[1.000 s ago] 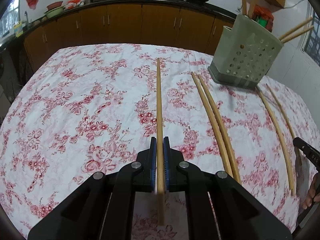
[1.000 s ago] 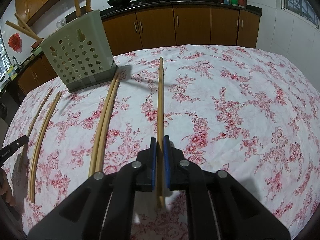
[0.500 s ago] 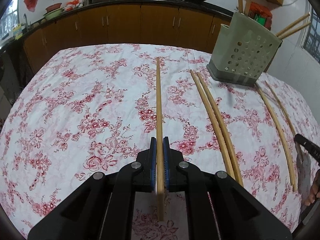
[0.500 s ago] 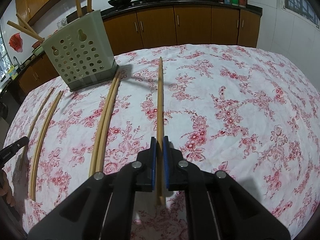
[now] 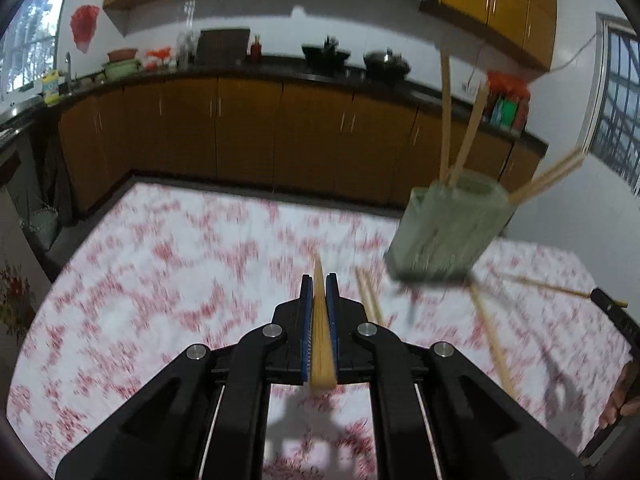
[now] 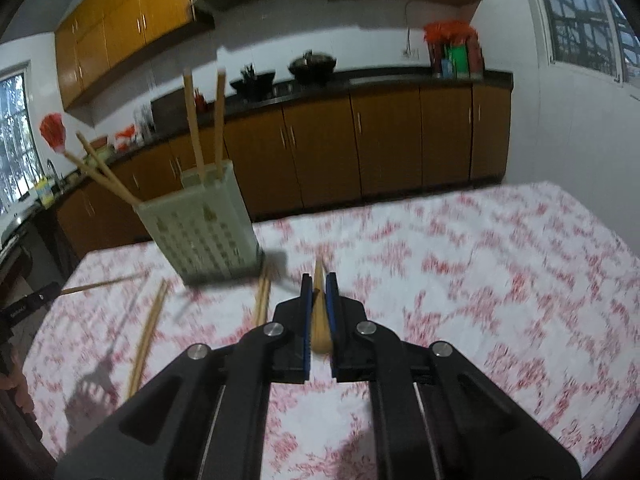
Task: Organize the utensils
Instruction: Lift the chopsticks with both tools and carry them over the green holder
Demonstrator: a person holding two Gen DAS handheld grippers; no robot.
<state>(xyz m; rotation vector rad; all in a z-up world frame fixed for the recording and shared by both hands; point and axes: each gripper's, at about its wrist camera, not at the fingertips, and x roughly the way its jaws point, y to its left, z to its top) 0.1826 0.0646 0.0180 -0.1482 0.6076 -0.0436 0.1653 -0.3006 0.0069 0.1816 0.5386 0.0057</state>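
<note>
Two chopsticks are up in the air, one chopstick [image 5: 320, 332] clamped in the left tongs [image 5: 319, 286], the other chopstick [image 6: 320, 320] pinched in the right tongs [image 6: 319, 286]. Both hang over the floral tabletop [image 6: 500, 280], near the green holder [image 6: 200, 232]; loose pairs [image 6: 149, 328] lie beside it.

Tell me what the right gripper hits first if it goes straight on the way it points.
Probably the flowered tablecloth, just right of the green holder; depth is blurred.
</note>
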